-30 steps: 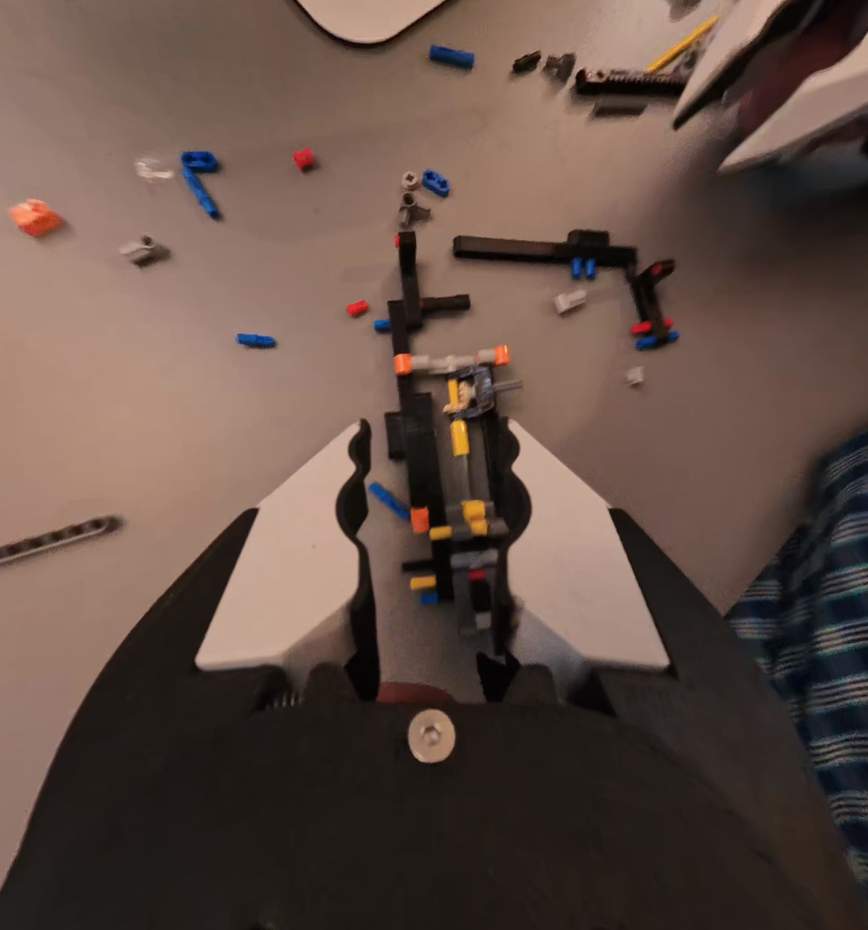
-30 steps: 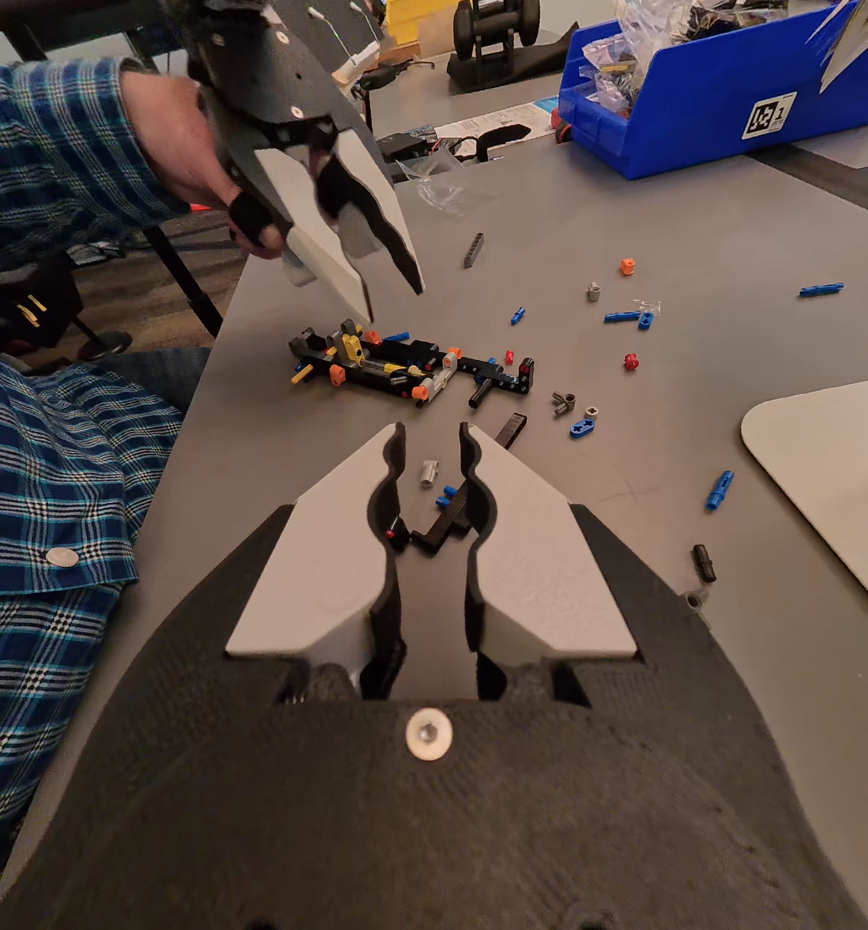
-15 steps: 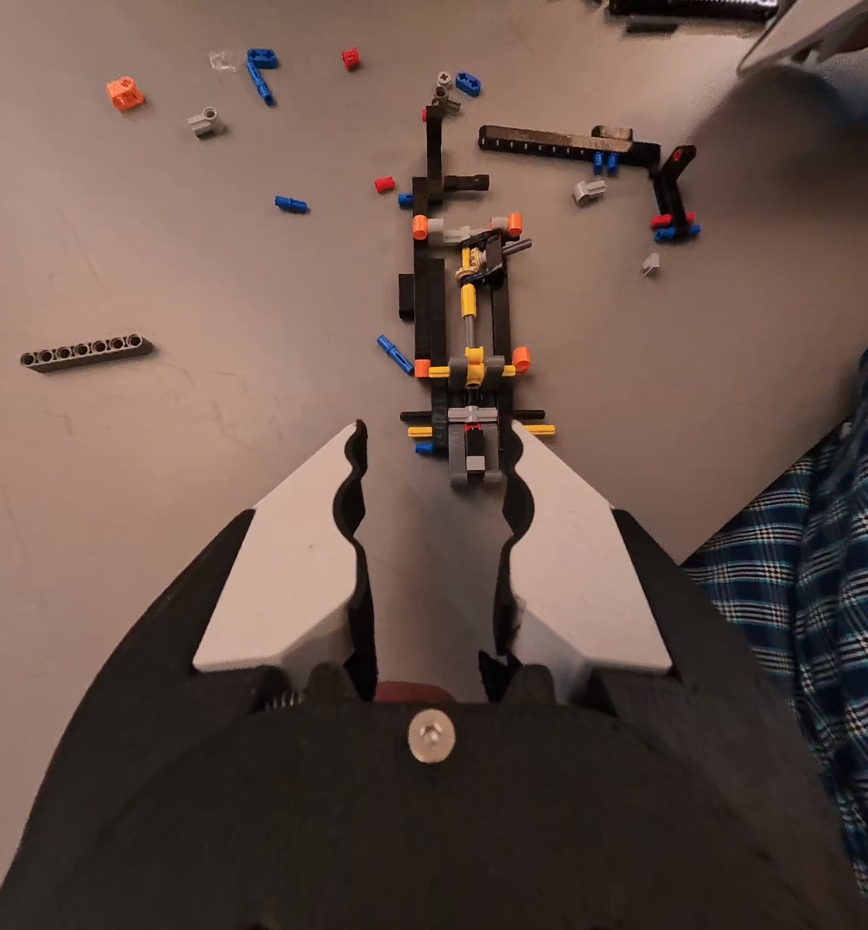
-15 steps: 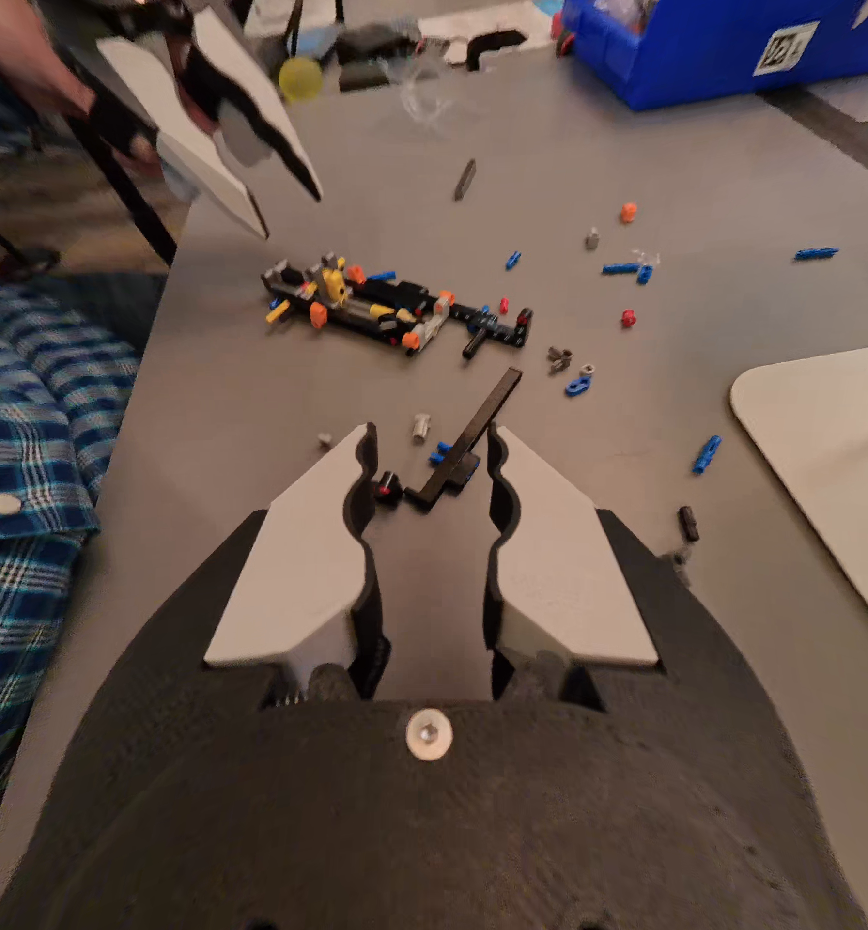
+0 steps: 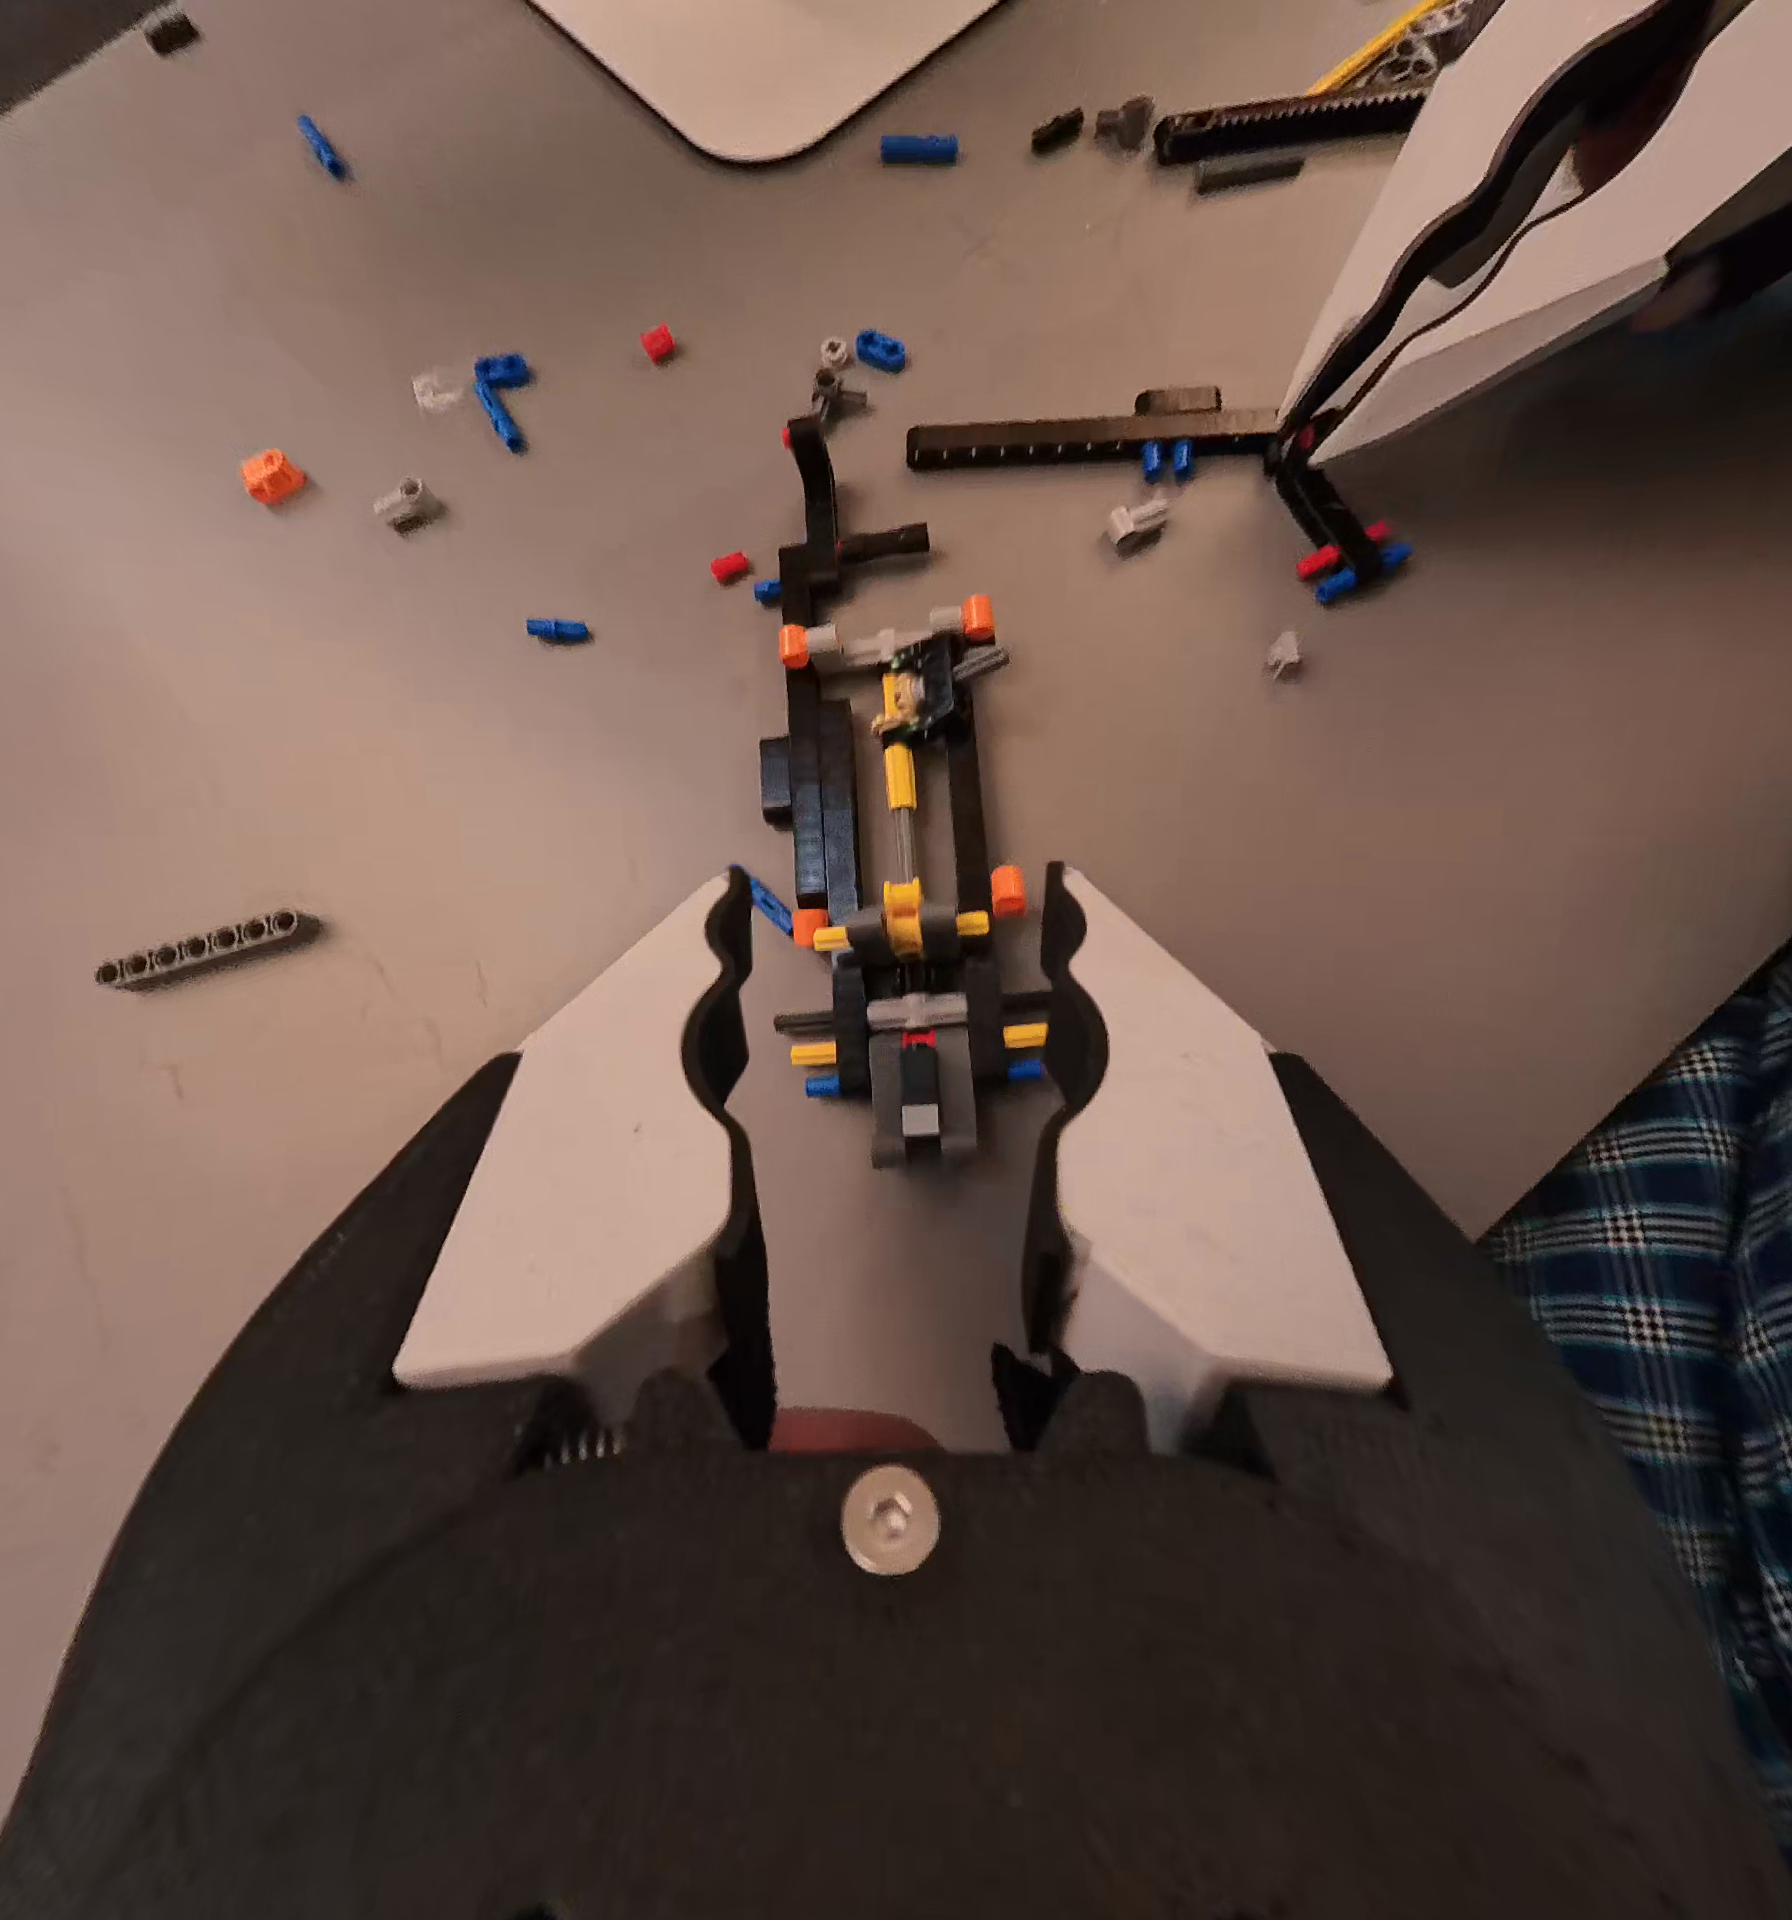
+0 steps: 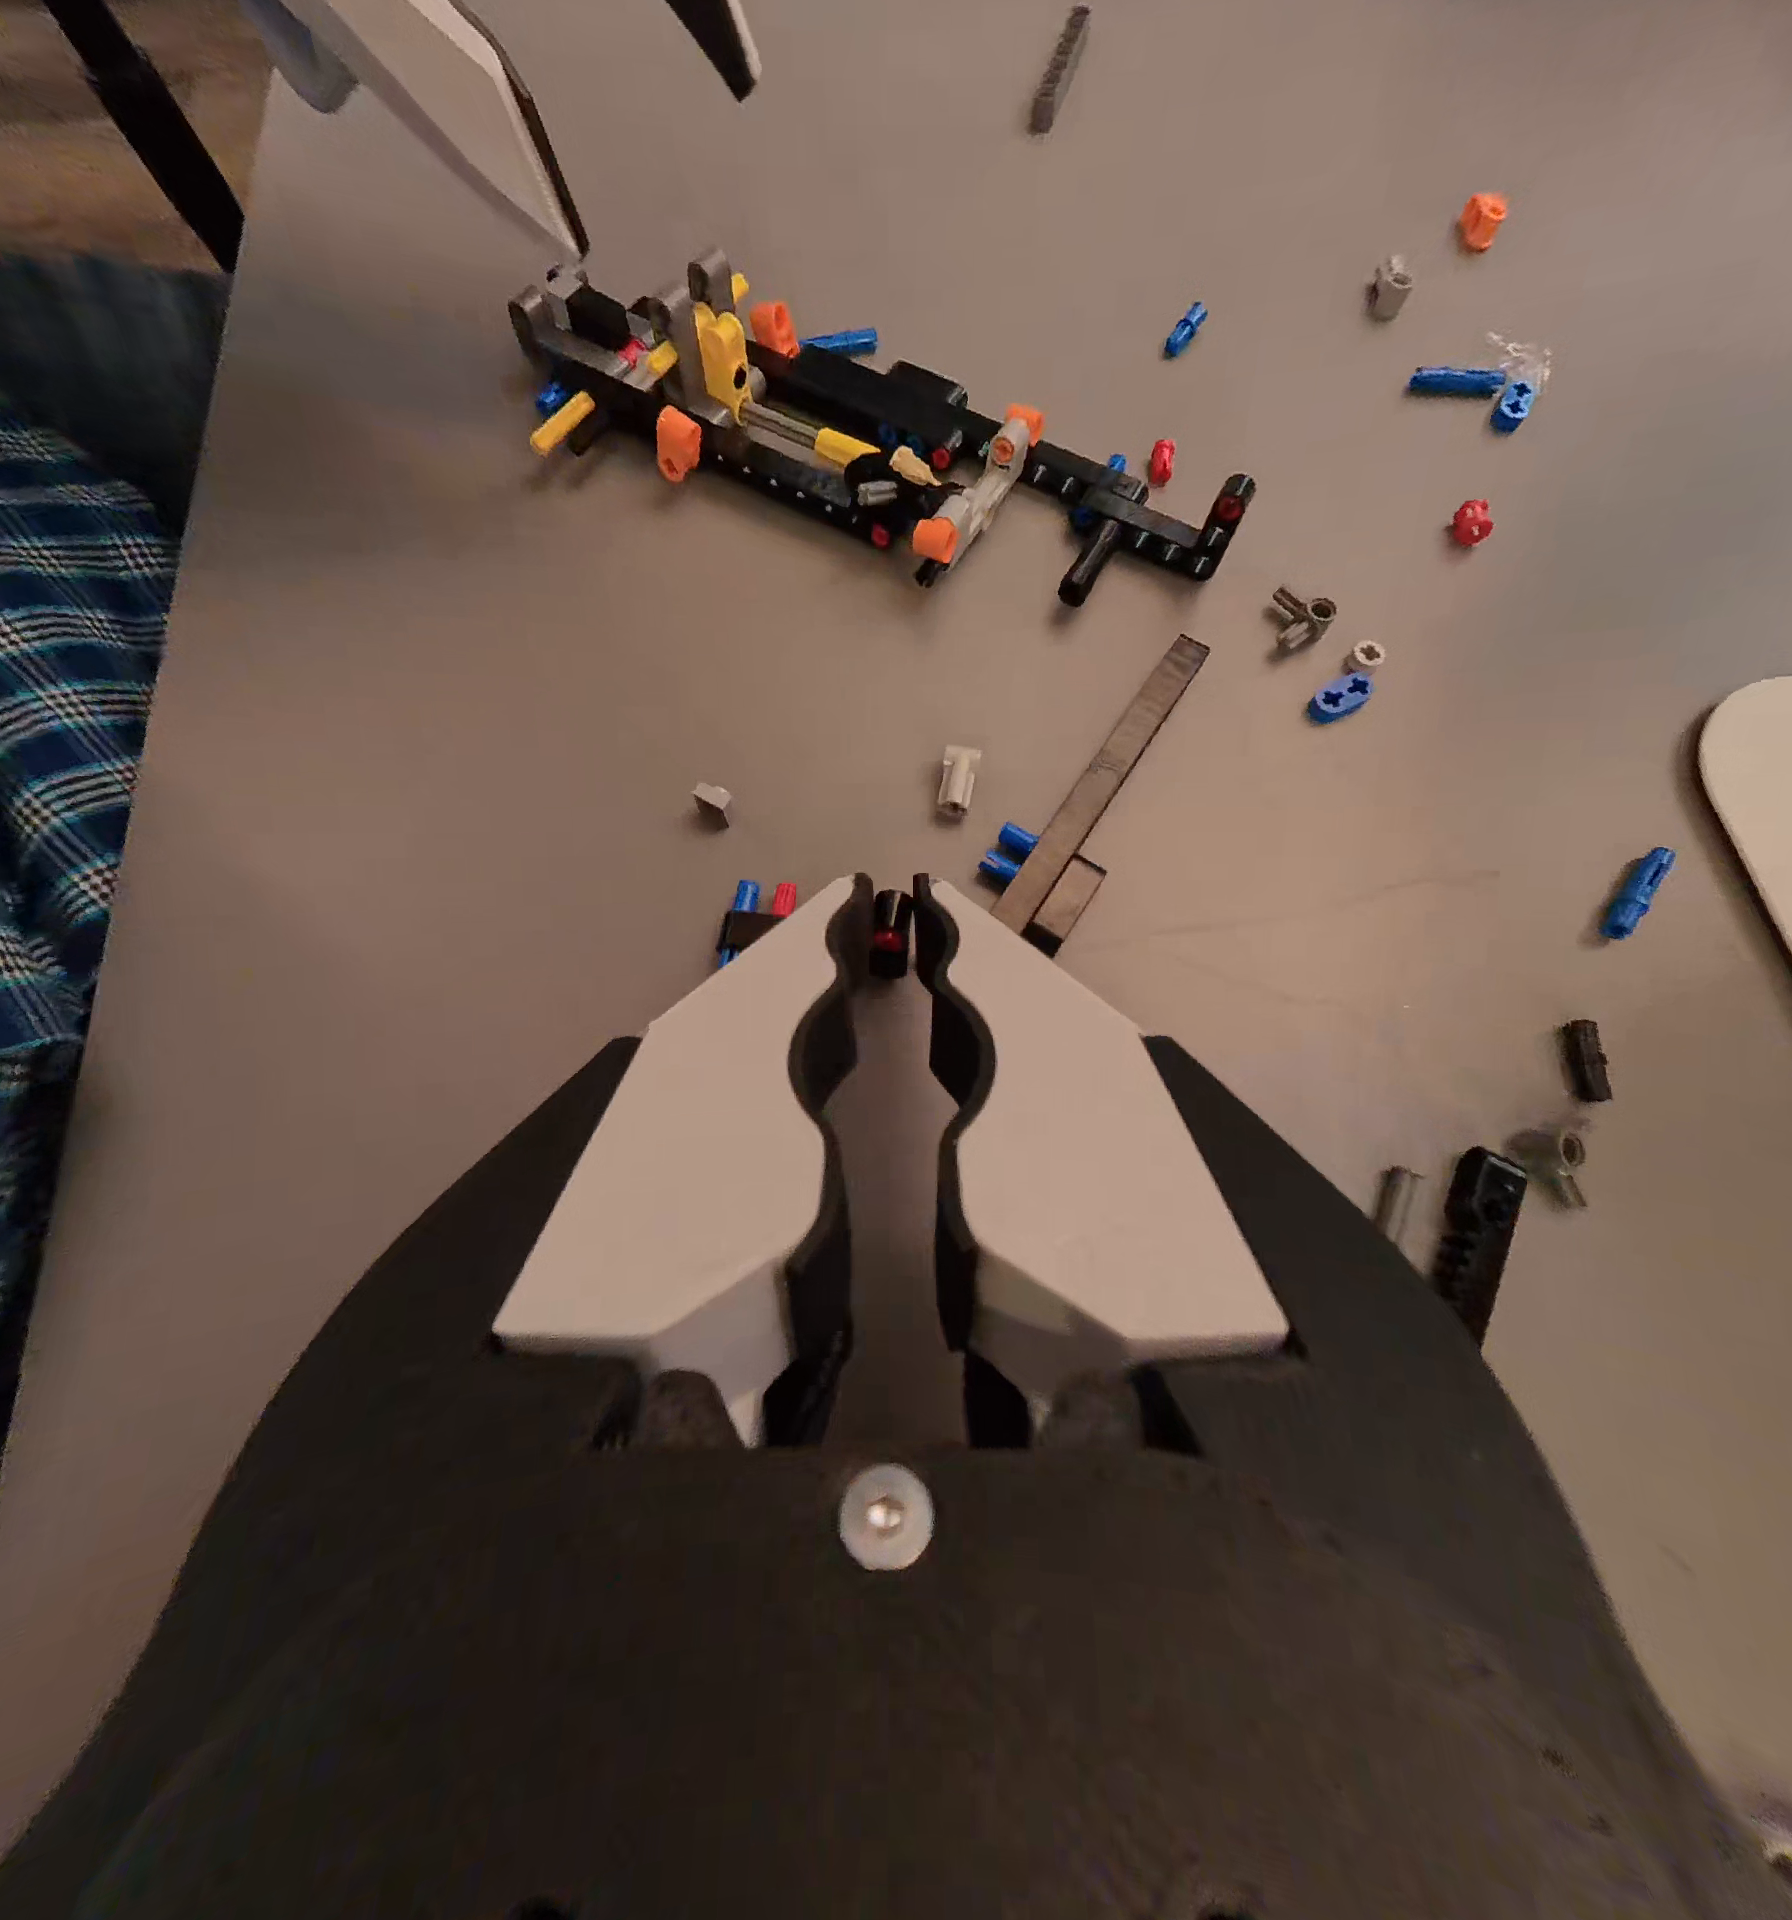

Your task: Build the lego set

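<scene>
Lego chassis (image 5: 897,831): part-built, black beams with yellow, orange and grey fittings, lying flat on the grey counter (image 5: 248,1143); in the left wrist view it runs from 6 toward 12 o'clock, its near end between the left tongs' fingertips.

Left tongs (image 5: 892,904): wide apart, pointed steeply down at the counter, fingers straddling the chassis's near end without visibly touching it; nothing held. In the right wrist view their tips (image 6: 653,156) hang at 11 o'clock, just above the chassis's grey end.

Right tongs (image 6: 890,883): narrow, closed on the upright end of a black L-beam (image 6: 887,930) that carries a red pin; pitched down toward the counter. In the left wrist view they enter from 1 o'clock, tips (image 5: 1297,431) at the corner of the L-beam (image 5: 1089,442), whose long arm lies toward 9 o'clock and whose short arm, with red and blue pins, toward 5 o'clock.

Loose parts, left wrist view: grey holed beam (image 5: 211,951) at 9 o'clock; orange bush (image 5: 271,476) at 10 o'clock; blue pin (image 5: 557,629), red bush (image 5: 656,343), blue link (image 5: 879,350) and grey connector (image 5: 1136,520) near the chassis's far end.

Mat (image 5: 767,62): pale, rounded corner, at 12 o'clock.

Plaid sleeve (image 5: 1723,1299): at 4 o'clock, off the counter edge.

Writing: none legible on any item.
</scene>
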{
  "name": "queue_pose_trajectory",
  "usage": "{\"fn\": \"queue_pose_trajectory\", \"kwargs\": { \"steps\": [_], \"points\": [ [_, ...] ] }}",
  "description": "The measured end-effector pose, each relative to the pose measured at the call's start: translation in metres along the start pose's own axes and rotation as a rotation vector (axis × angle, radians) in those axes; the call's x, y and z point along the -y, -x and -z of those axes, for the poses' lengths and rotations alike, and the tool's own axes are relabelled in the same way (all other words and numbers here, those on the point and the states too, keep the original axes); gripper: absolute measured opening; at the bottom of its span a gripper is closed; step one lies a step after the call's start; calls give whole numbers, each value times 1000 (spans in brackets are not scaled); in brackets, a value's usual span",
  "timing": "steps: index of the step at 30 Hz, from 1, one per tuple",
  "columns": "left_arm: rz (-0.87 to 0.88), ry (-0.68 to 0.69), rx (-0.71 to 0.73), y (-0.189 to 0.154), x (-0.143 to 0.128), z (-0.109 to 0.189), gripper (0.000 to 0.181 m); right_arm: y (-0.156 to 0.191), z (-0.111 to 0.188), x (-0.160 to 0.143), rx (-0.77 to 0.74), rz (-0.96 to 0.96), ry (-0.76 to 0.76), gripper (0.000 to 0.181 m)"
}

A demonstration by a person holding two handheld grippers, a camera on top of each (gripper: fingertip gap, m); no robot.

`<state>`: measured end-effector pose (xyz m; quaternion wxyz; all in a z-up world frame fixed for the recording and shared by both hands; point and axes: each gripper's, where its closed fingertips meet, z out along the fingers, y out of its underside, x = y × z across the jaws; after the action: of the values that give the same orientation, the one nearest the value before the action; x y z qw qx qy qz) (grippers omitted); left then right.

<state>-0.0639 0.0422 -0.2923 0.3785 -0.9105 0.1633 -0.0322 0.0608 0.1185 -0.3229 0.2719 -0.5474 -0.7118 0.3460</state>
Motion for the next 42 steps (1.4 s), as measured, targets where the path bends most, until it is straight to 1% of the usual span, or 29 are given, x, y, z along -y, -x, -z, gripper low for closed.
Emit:
{"fn": "queue_pose_trajectory", "kwargs": {
  "steps": [4,6,10,13,15,16,17,19,25,32,33,35,36,38,42],
  "points": [
    [-12,-11,12,1,11,-7,64,-1,0,8,6,-6,-10,4],
    [-19,-8,18,3,15,-14,67,-1,-1,17,15,-11,-38,4],
    [-38,57,38,5,14,-34,76,-5,-7,36,13,-24,-62,4],
    [-75,114,32,-2,15,-49,75,-10,-18,46,21,-35,-66,4],
    [-106,152,67,1,14,-58,73,-17,-26,47,18,-43,-54,4],
    [-114,167,68,1,14,-62,70,-19,-30,48,19,-48,-46,4],
    [-120,175,67,1,14,-64,62,-20,-34,48,25,-51,-39,4],
    [-145,179,54,0,17,-65,38,-21,-41,50,31,-49,-31,4],
    [-169,195,37,0,15,-68,7,-27,-59,48,39,-46,15,4],
    [-109,159,21,7,18,-64,1,-31,-66,47,45,-56,23,5],
    [-108,155,26,8,18,-63,8,-31,-66,47,47,-59,22,5],
    [-118,166,36,9,18,-63,41,-31,-66,47,48,-62,16,4],
    [-124,178,40,9,16,-63,46,-32,-66,47,48,-63,15,4],
    [-150,188,50,8,14,-65,43,-32,-67,47,46,-63,14,4],
    [-206,208,90,7,14,-71,29,-32,-67,47,46,-61,12,5]
  ]
}}
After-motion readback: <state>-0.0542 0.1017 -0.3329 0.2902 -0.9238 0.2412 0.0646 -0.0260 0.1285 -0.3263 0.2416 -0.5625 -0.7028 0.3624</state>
